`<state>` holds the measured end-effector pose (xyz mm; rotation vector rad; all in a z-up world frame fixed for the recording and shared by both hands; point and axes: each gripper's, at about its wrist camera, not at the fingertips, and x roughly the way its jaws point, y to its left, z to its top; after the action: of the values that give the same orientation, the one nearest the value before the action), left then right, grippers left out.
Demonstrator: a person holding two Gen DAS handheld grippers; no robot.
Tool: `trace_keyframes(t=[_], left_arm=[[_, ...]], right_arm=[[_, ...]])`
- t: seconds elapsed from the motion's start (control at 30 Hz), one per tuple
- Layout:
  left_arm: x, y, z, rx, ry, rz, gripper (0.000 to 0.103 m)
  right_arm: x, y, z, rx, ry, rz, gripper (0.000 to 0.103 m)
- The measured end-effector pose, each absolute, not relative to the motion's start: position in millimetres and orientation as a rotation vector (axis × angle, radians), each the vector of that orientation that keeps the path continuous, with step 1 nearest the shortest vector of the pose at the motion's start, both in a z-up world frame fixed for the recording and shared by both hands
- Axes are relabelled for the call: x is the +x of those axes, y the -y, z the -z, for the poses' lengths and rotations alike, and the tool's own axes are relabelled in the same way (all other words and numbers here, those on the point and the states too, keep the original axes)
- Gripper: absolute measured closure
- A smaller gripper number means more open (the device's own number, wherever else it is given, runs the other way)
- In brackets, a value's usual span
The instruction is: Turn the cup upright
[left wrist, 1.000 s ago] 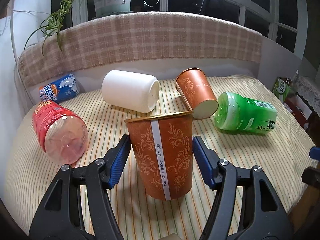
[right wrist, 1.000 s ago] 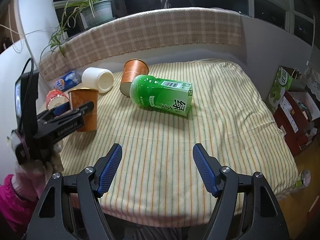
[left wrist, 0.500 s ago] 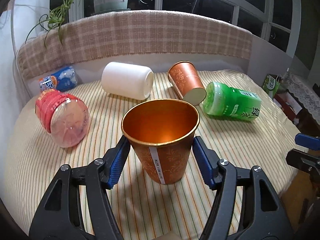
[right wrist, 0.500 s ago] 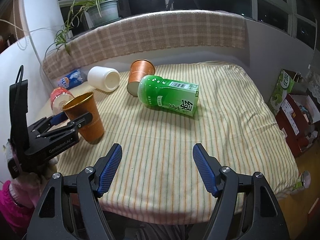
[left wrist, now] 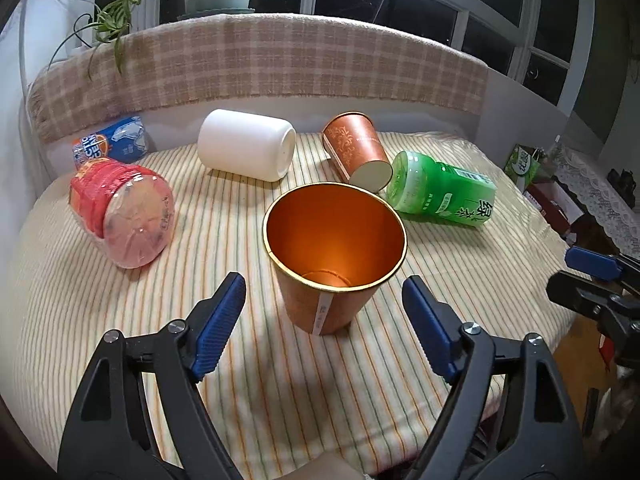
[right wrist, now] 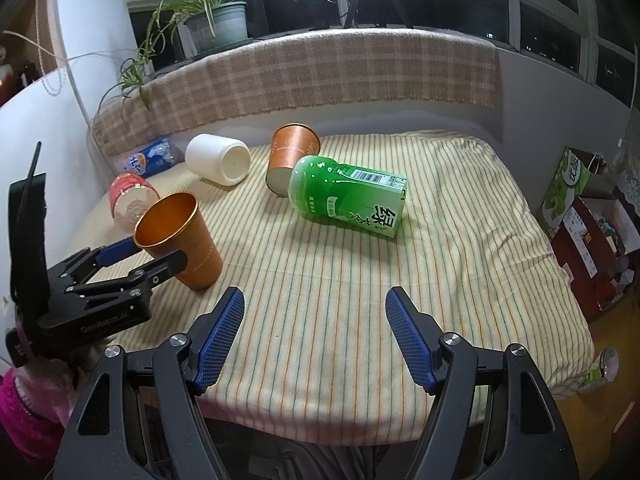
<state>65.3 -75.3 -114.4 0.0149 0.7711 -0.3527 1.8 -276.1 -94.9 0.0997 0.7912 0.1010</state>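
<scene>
An orange paper cup (left wrist: 334, 256) with a gold rim stands upright on the striped cloth, mouth up; it also shows in the right wrist view (right wrist: 180, 234). My left gripper (left wrist: 324, 316) is open, its blue pads apart on either side of the cup's lower part, not touching it. A second orange cup (left wrist: 356, 152) lies on its side behind. My right gripper (right wrist: 314, 330) is open and empty over the cloth near the front edge.
A white cup (left wrist: 248, 150), a red bottle (left wrist: 124, 216), a blue-labelled bottle (left wrist: 108, 146) and a green bottle (left wrist: 440, 188) lie on their sides on the table (right wrist: 460, 280). A plaid-covered ledge (left wrist: 260, 68) runs behind. Boxes (right wrist: 588, 216) stand right of the table.
My left gripper has opened and let go of the orange cup, which now stands by itself. The gripper has drawn back and risen a little. The right gripper has barely moved.
</scene>
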Motion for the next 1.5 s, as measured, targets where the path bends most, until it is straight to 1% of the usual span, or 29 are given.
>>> trace_keyframes(t=[0.23,0.57,0.63,0.67,0.7,0.77,1.03,1.5], left_arm=[[44,51,87,-0.003,-0.686,0.295,0.020],[7,22,37,-0.018,-0.494,0.188,0.020],[-1,18,29,-0.020,-0.459,0.165,0.016],[-4,17,26,-0.023,-0.442,0.158,0.010],[-6,16,24,-0.027,-0.430,0.153,0.007],[-14,12,19,-0.034,-0.399,0.134,0.003],[-27,5,13,-0.050,-0.381,0.104,0.001],[-35,4,11,-0.013,-0.365,0.062,0.001]], right_arm=[[-4,266,84,0.065,-0.735,-0.100,0.030],[-16,242,63,-0.025,-0.602,-0.096,0.030],[-18,238,60,-0.034,-0.578,-0.097,0.029],[-19,236,59,-0.038,-0.568,-0.096,0.027],[-20,235,58,-0.040,-0.559,-0.096,0.025],[-23,232,56,-0.046,-0.538,-0.089,0.024],[-28,232,53,-0.049,-0.475,-0.047,0.022],[-33,248,50,-0.008,-0.429,0.021,0.019]])
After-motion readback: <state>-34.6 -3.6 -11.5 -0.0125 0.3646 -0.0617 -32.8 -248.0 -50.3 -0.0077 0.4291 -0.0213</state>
